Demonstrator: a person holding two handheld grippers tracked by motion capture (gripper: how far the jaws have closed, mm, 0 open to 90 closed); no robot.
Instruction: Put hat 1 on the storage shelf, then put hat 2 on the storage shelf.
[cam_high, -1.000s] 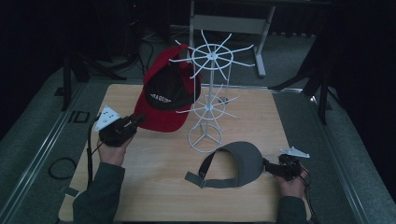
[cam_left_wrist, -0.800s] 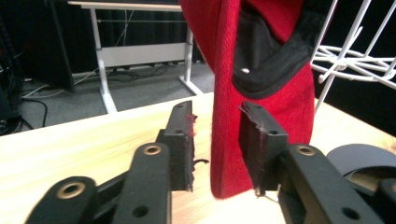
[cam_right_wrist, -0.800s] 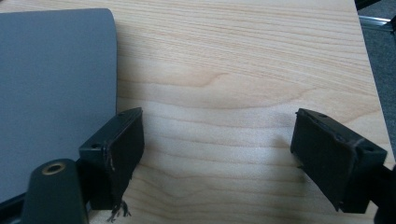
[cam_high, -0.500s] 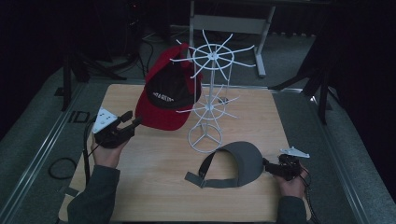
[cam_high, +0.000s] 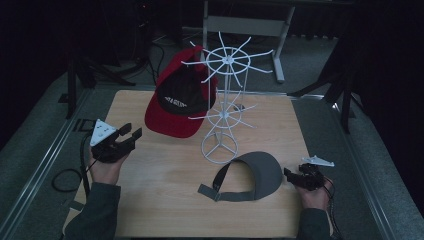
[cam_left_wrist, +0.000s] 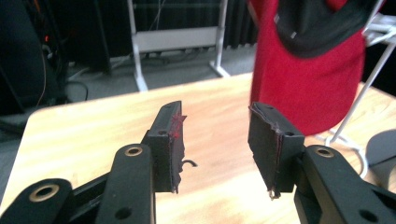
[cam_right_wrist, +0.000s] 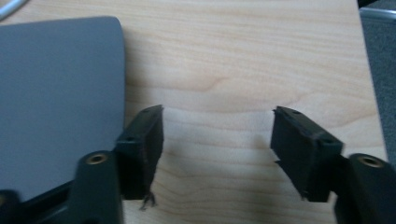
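Caps are two here: a red cap (cam_high: 181, 100) hangs on the white wire rack (cam_high: 222, 107), ahead and to the right of the left gripper (cam_high: 127, 136), and a grey visor (cam_high: 252, 176) lies flat just beside the right gripper (cam_high: 290, 173). The left gripper is lifted near the table (cam_high: 165, 200) edge, jaws spread, holding nothing. The right gripper rests low, also spread and empty. The top of the red cap (cam_left_wrist: 310, 60) is cut off in the left gripper view.

Left gripper (cam_high: 129, 134) withdraws toward seven o'clock across the bench (cam_high: 165, 200), away from the red cap (cam_high: 177, 102); its jaws now stand apart, empty.
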